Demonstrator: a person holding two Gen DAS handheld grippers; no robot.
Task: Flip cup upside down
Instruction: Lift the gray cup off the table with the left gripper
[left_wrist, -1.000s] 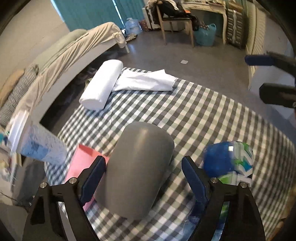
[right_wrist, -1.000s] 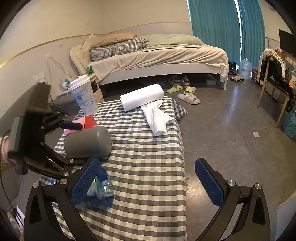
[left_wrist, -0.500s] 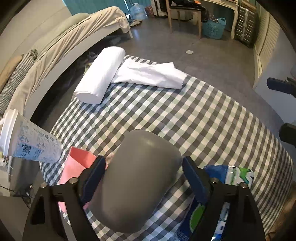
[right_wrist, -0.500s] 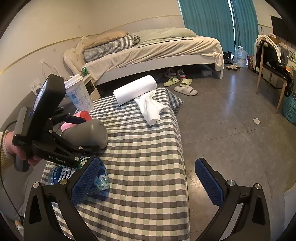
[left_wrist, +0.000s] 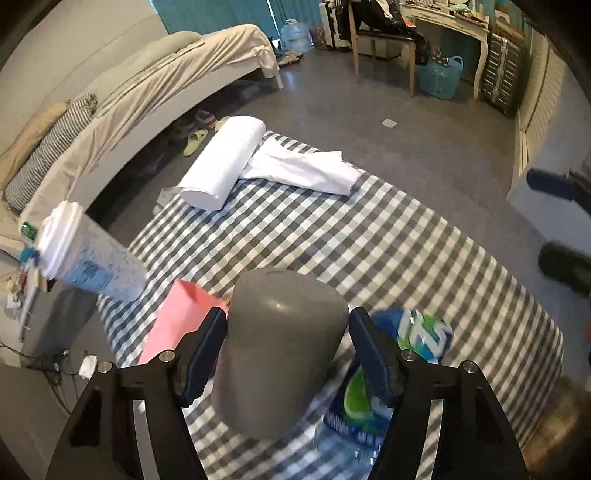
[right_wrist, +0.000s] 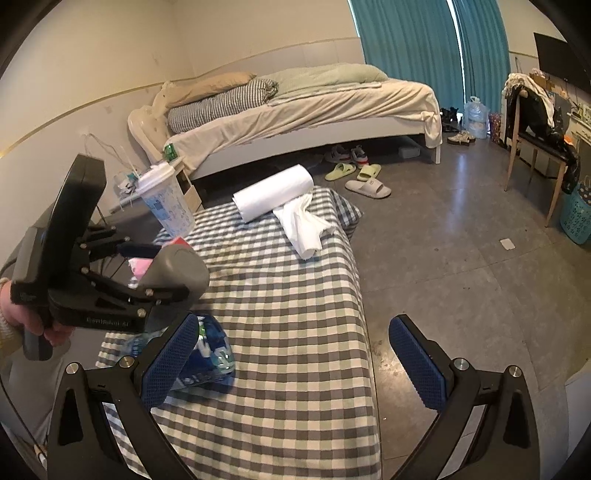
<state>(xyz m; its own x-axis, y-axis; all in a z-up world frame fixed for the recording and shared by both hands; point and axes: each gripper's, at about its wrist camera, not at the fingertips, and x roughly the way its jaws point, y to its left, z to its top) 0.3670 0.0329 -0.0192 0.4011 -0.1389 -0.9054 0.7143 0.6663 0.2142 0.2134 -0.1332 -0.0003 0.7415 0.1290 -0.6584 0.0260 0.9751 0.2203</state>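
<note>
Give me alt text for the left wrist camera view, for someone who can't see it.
The left claw grips a grey cup by its sides, closed base pointing away from the camera, above a checkered tablecloth. A pink bag and a water bottle flank it; a white roll lies farther back.

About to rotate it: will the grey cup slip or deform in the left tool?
The grey cup looks smooth and matte with rounded, tapering walls, so it may slide between the left tool's pads. It shows no denting under the grip, so probably stiff. Likely light.
</note>
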